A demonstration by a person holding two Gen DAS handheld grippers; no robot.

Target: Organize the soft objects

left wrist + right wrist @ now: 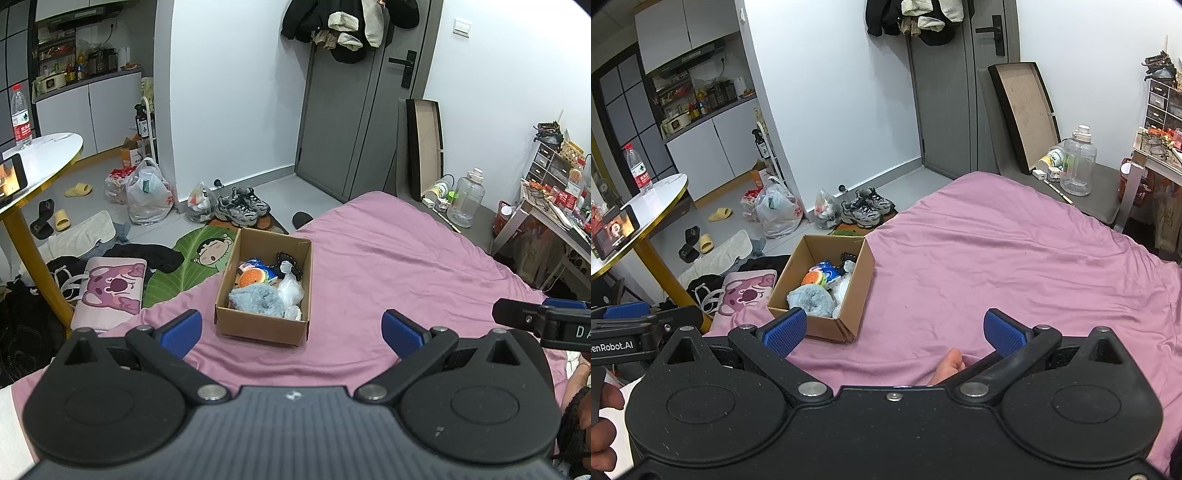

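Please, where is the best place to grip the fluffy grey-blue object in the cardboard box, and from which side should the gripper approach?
Grip the fluffy grey-blue object across its raised middle, coming from above. It lies on top at the near end of the cardboard box, whose walls block any sideways approach. The left gripper is probably the handier one: its jaws stand wide open, facing the box.

Each tool, the left tool (291, 332) and the right tool (893, 334), is built of black plastic, with blue ribbed finger pads (183, 329), silver pivot screws (812, 388) and white lettering (611, 347).
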